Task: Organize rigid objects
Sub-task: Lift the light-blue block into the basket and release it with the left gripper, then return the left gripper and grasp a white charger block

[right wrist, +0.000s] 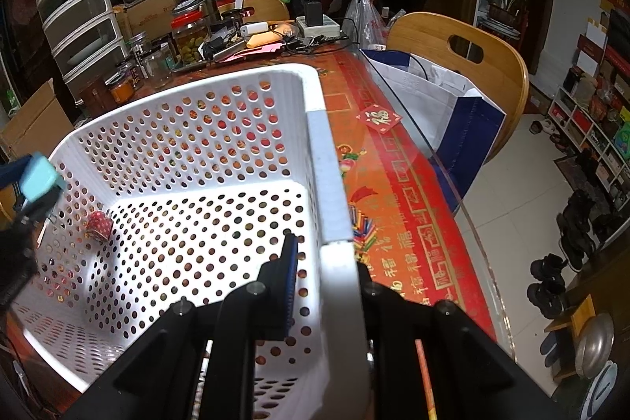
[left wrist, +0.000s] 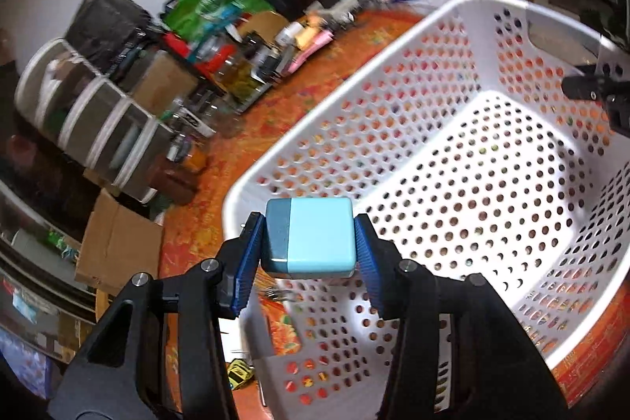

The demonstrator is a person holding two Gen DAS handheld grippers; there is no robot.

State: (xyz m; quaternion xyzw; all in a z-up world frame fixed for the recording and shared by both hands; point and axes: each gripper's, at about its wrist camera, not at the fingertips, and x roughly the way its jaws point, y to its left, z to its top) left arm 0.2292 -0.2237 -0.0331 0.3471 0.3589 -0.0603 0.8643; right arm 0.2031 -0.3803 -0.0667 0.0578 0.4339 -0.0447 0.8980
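My left gripper [left wrist: 309,243] is shut on a light blue cube with a darker blue side [left wrist: 309,237], held just above the near rim of the white perforated basket [left wrist: 453,152]. The cube [right wrist: 37,176] also shows at the far left of the right wrist view, over the basket's left rim. My right gripper [right wrist: 327,286] is shut on the basket's right rim [right wrist: 328,184], one finger inside the wall and one outside. The right gripper's black body [left wrist: 590,89] shows at that rim in the left wrist view. A small red patterned box [right wrist: 99,225] shows at the basket's left wall.
The basket stands on a table with an orange and red patterned cloth [right wrist: 393,191]. Jars, bottles, bags and a drawer unit [right wrist: 78,18] crowd the table's far side. A wooden chair [right wrist: 464,54] with a white and blue bag stands to the right. A cardboard box [left wrist: 118,247] sits left.
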